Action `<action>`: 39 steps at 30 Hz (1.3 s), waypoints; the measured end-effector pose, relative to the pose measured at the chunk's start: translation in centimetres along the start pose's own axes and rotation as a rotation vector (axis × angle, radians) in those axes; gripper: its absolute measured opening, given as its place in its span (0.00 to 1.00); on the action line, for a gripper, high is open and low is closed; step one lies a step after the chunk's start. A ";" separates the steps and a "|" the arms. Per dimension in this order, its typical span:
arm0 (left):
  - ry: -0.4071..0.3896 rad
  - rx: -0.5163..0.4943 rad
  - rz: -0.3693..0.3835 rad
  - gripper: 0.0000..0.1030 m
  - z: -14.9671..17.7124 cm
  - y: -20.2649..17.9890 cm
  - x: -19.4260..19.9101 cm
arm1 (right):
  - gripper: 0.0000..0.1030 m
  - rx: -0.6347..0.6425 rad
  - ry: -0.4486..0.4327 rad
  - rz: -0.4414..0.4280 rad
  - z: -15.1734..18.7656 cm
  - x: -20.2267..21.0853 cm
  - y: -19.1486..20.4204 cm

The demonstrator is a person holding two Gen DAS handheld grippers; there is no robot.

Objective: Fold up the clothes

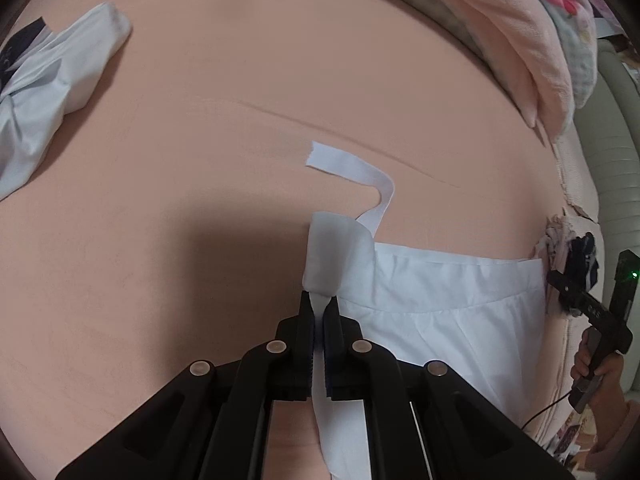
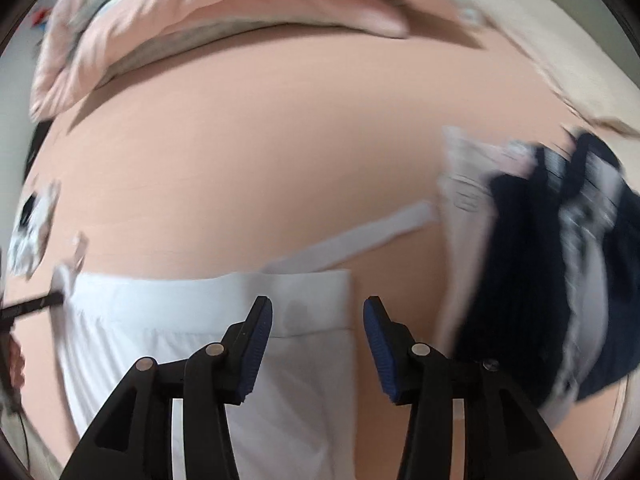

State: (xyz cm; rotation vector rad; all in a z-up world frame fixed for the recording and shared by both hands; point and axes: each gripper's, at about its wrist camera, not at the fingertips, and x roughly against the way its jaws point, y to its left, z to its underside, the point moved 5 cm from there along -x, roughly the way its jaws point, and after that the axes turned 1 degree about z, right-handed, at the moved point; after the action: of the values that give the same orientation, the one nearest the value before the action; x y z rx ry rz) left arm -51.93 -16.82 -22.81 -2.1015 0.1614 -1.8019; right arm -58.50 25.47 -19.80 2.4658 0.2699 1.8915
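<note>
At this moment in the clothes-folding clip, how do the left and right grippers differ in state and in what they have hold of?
The left gripper is shut, its jaws pinching the corner of the white garment; the right gripper stands open with nothing between its pads. The left one lifts a fold of cloth off the pink sheet, while the right one hangs above the garment's other edge. Both point steeply down at the same garment.

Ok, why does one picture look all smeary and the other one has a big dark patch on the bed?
Right wrist view: motion blur smears the dark clothes pile and the pink blanket, while the right gripper stays sharp. Left wrist view: sharp, but a big shadow falls on the pink sheet beside the white garment pinched in the left gripper. Both views bulge because of the fisheye lens.
</note>
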 end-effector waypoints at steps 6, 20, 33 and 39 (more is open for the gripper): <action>-0.025 -0.003 -0.027 0.03 0.1 -1.2 0.2 | 0.16 0.033 0.021 0.016 -0.5 -2.3 -0.2; -0.092 -0.015 -0.058 0.03 0.5 -2.4 2.3 | 0.00 -0.005 0.009 -0.043 -2.5 1.1 -3.4; -0.111 -0.004 -0.044 0.03 1.0 -3.0 2.2 | 0.19 0.048 0.068 0.119 3.9 3.1 3.0; -0.100 -0.008 -0.092 0.03 1.0 -2.9 1.9 | 0.17 0.031 0.033 0.127 4.2 3.1 4.3</action>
State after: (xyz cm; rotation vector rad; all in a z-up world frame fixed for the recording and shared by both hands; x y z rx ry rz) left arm -51.01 -14.55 -20.18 -2.2326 0.0472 -1.7441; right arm -53.17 22.08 -17.45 2.5303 0.1474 1.9921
